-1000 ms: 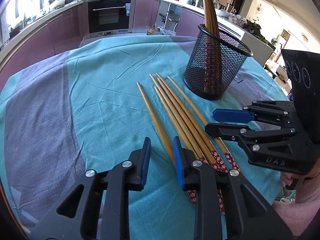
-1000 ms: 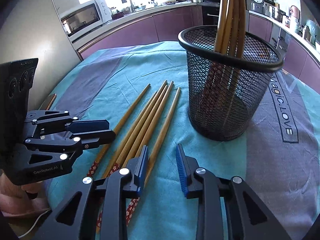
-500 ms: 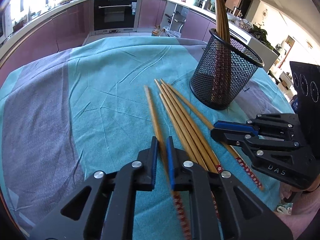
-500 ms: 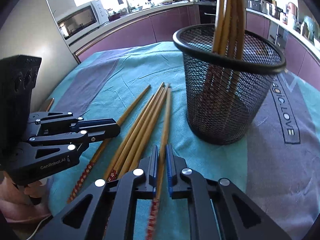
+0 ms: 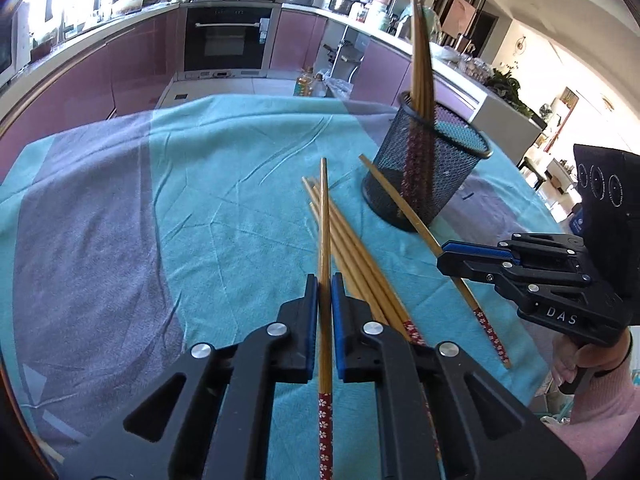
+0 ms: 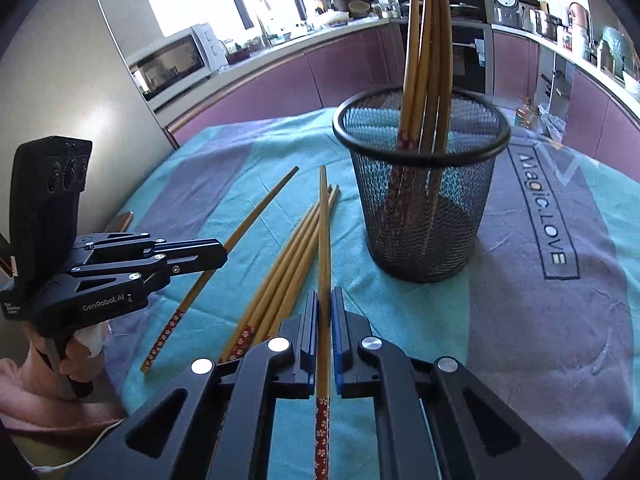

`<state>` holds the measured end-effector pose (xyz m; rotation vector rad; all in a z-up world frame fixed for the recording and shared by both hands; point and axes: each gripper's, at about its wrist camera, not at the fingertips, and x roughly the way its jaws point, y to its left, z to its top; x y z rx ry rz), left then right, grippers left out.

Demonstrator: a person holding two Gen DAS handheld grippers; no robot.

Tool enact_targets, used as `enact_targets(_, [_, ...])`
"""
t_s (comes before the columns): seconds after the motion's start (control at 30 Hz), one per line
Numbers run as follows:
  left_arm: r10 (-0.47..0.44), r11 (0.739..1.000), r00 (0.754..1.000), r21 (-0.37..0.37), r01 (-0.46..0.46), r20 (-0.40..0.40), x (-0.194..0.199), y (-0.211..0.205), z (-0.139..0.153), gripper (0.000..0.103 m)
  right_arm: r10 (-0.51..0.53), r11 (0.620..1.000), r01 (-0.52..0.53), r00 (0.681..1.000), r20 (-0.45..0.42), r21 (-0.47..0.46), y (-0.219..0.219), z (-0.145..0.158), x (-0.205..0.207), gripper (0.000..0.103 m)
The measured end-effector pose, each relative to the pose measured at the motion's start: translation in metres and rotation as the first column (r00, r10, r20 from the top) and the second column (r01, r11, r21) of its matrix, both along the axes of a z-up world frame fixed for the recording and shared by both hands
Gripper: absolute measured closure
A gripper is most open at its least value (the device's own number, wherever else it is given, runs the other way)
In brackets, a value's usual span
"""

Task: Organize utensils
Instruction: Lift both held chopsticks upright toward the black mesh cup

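Each gripper holds one wooden chopstick with a red flowered end, lifted above the cloth. My left gripper [image 5: 325, 280] is shut on a chopstick [image 5: 324, 216] that points forward. My right gripper [image 6: 325, 294] is shut on another chopstick [image 6: 323, 220]. Each also shows in the other view: the right gripper [image 5: 444, 256] and the left gripper [image 6: 222, 254]. Several more chopsticks [image 5: 360, 256] lie in a bundle on the cloth, also in the right wrist view [image 6: 288, 264]. A black mesh holder [image 5: 430, 168] [image 6: 420, 184] stands upright with several chopsticks in it.
A teal and purple tablecloth [image 5: 200, 208] covers the round table; it reads "Magic.LOVE" [image 6: 540, 208] right of the holder. Purple kitchen cabinets and an oven [image 5: 224, 36] stand beyond the far edge. A microwave [image 6: 172, 64] sits on the counter.
Both grippers closed, each on one chopstick, and lifted it off the cloth. The two picked chopsticks now point forward above the bundle.
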<state>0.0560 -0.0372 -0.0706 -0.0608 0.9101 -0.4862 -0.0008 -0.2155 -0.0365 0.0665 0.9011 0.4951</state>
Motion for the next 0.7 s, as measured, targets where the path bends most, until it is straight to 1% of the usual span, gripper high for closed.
enact_targets(0.23, [-0.034,0.998,0.998,-0.054,0.036,0.044,-0.013,0.006,0.026,0.095,0.017,0.998,-0.021,0.998,0.067,0.064,-0.010,0.024,-0.015,0.097])
enact_targets(0.37, [-0.052,0.995,0.996,-0.085,0.058,0.071,-0.017,0.009,0.041,0.095,0.004,0.995,-0.015,0.994,0.111,0.097,-0.018,0.039,-0.021,0.097])
enact_targets(0.7, [-0.071,0.985,0.988,-0.143,0.091,0.136,-0.024,0.014,0.076,0.095,-0.033,0.986,0.002,0.981,0.190,0.164,-0.038,0.065,-0.027,0.097])
